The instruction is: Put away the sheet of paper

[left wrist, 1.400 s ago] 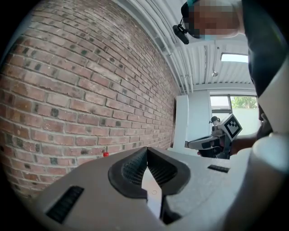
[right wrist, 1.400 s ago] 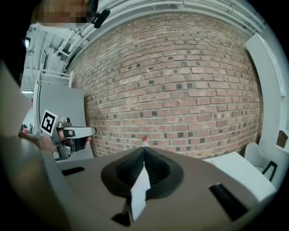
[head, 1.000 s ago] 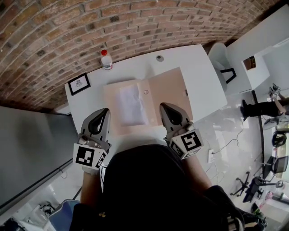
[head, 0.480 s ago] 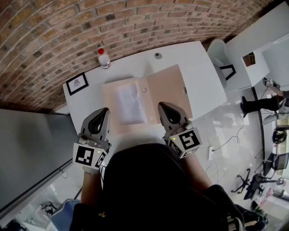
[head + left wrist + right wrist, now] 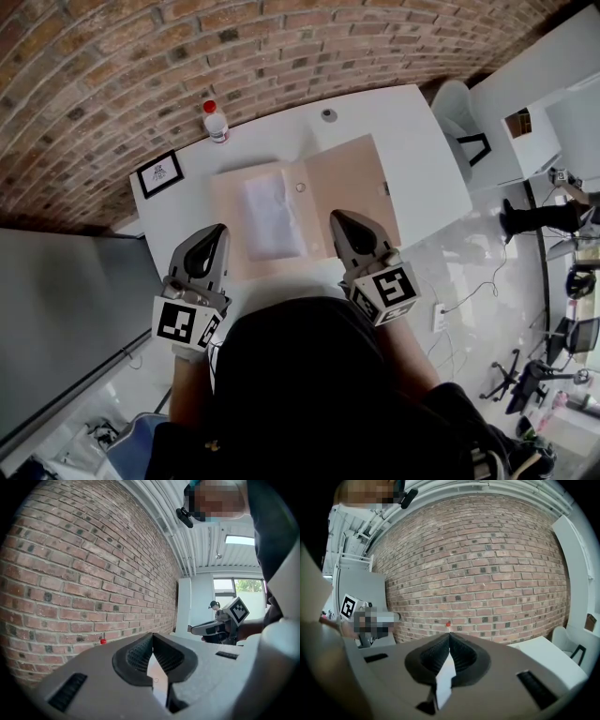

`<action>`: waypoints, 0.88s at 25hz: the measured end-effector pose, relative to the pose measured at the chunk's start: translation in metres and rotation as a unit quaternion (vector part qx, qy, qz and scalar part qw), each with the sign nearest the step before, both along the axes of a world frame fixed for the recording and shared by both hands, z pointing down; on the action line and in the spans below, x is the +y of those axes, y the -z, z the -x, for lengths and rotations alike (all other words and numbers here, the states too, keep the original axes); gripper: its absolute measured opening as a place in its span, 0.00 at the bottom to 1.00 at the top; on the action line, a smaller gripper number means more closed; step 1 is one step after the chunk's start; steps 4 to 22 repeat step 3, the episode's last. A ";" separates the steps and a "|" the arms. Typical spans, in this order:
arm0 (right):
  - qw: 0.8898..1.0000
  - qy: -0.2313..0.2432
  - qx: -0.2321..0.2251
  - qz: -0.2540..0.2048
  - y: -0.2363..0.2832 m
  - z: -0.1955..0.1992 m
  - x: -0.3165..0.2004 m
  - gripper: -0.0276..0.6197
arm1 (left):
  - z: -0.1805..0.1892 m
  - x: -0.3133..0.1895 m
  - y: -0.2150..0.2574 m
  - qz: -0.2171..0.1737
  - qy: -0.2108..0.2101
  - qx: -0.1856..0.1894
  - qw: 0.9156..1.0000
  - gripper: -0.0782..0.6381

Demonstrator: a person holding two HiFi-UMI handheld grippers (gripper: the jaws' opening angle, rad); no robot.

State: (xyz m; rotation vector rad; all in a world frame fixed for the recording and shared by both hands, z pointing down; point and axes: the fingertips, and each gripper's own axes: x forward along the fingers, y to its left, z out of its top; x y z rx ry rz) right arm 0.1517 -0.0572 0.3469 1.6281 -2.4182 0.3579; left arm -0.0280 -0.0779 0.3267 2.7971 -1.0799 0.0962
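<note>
left tongs (image 5: 217,231): closed, empty | right tongs (image 5: 337,218): closed, empty | paper (image 5: 270,217) on open folder (image 5: 349,183) (untouched)

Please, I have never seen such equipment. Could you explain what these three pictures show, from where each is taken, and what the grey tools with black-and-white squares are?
There is no robot: a person holds a grey two-jaw tool in each hand, the left gripper and the right gripper. The marked cubes are part of them. One picture comes from a camera on the person's head, looking down. The other two come from a camera on each gripper, looking along its jaws; both show the red brick wall. On the white table lie an open tan cardboard folder with a white sheet of paper on its left half, a small clear bottle with a red cap and a black-framed card. Both grippers are shut and hold nothing.
</note>
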 end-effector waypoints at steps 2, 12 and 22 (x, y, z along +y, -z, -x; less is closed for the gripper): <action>1.000 -0.001 0.000 0.002 -0.003 0.000 -0.001 0.06 | -0.001 -0.002 -0.001 0.000 -0.001 -0.001 1.000 0.11; 1.000 -0.002 0.000 0.003 -0.004 0.000 -0.002 0.06 | -0.001 -0.002 -0.002 0.000 -0.001 -0.002 1.000 0.11; 1.000 -0.002 0.000 0.003 -0.004 0.000 -0.002 0.06 | -0.001 -0.002 -0.002 0.000 -0.001 -0.002 1.000 0.11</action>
